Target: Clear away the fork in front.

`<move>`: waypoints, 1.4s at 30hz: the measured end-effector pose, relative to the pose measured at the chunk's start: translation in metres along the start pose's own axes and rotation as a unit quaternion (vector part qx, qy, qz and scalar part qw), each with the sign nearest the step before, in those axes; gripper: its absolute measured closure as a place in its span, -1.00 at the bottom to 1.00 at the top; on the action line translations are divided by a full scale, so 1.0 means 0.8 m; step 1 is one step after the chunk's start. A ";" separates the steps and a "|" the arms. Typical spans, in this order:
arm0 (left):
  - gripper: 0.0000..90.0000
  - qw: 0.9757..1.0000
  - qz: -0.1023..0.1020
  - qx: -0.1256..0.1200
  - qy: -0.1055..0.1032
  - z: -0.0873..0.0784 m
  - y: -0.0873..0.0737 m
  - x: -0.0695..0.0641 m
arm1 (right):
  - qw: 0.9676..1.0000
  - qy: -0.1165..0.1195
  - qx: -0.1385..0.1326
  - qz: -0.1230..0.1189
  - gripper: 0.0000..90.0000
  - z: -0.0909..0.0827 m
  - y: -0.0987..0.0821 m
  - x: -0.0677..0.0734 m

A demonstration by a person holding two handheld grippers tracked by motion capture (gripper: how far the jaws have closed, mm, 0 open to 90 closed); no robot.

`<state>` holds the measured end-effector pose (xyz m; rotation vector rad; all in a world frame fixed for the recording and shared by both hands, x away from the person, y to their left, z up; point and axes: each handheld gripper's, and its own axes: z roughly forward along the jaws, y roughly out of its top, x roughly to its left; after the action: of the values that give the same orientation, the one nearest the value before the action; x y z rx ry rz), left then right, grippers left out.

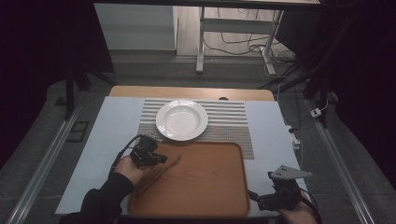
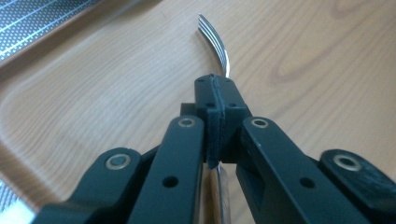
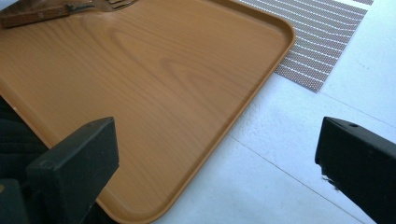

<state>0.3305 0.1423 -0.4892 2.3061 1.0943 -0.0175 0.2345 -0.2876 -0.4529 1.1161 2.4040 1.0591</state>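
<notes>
Your left gripper (image 2: 215, 100) clenched the fork (image 2: 215, 39) over the tray's (image 1: 210, 186) near-left part; your right gripper (image 3: 215, 154) hung released, near right. You needed to lift level, keeping the squeeze firm.

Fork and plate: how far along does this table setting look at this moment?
Done: the white plate sits on the striped placemat. In hand: the left gripper is shut on the fork, over the wooden tray. The right gripper is open at the tray's right edge. Left, probably: placing the fork by the plate.
</notes>
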 end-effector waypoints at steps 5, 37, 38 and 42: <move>0.97 1.000 -0.007 0.006 0.004 0.012 0.003 0.006 | 1.000 0.002 0.005 -0.002 -0.99 0.002 0.000 0.001; 0.97 0.993 0.067 0.020 -0.099 0.045 0.018 -0.063 | 1.000 0.006 0.018 0.004 -0.98 0.005 0.001 -0.002; 0.97 0.992 0.071 0.023 -0.105 0.045 0.016 -0.068 | 1.000 0.006 0.018 0.004 -0.98 0.005 0.001 -0.002; 0.97 0.991 0.077 0.028 -0.108 0.046 0.012 -0.077 | 1.000 0.006 0.017 0.004 -0.98 0.005 0.001 -0.002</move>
<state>0.3050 0.0757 -0.4997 2.3676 0.8165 -0.2353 0.2378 -0.2865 -0.4549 1.1337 2.4371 1.0328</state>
